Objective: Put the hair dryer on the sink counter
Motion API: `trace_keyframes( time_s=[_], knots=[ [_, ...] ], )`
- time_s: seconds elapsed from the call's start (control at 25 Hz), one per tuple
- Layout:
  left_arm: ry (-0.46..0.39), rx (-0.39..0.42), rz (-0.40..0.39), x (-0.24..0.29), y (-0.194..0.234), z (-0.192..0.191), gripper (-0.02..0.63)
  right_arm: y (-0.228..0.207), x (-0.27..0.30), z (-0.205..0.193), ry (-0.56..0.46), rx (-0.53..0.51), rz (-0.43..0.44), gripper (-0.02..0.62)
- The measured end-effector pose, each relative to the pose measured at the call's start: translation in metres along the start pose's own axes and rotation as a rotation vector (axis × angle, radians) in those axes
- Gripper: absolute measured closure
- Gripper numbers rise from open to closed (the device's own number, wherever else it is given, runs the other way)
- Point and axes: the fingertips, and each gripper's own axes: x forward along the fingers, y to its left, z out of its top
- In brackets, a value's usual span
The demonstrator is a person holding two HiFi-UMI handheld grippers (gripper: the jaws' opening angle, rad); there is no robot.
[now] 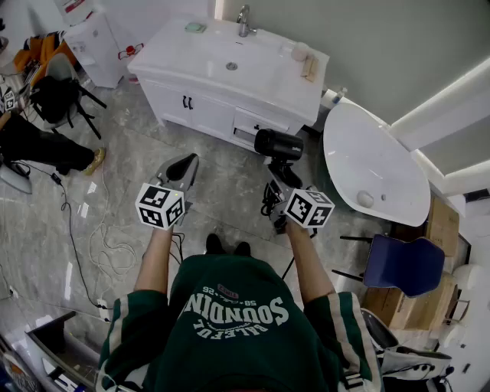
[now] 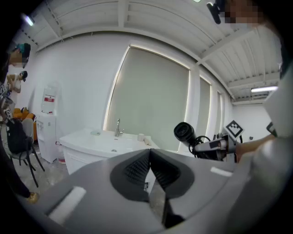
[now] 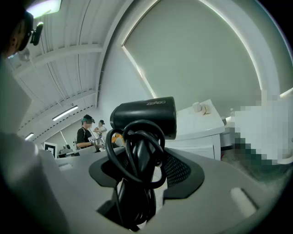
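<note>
Grey marble floor fills the head view, with the white sink counter (image 1: 269, 81) ahead, its basin (image 1: 230, 55) under the faucet (image 1: 243, 19). There the right gripper (image 1: 280, 178) holds the black hair dryer (image 1: 278, 145) in the air, short of the counter's front right corner. The left gripper (image 1: 184, 164) hangs beside it, well apart.

Seen from the left gripper view, that gripper's jaws are pressed together on nothing, so it looks free to steady things.

Seen from the right gripper view, the jaws stand wide yet clamp the dryer's handle and its coiled cord (image 3: 137, 151), with the barrel level.

To do this well, I judge, bring the dryer over the flat stretch between the basin and the small items (image 1: 304, 60) at the right end. Lower it until the barrel rests, and only then release, keeping the cord out of the basin.
</note>
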Motion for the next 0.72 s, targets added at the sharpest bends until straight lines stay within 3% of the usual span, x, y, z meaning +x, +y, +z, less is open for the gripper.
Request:
trace_keyframes(
  time_s=[0.72],
  knots=[
    [-0.006,-0.007,0.017,-0.024,0.070,-0.001,0.554,0.037,0.051,-0.019,0.010,0.021,0.016,0.360]
  ],
)
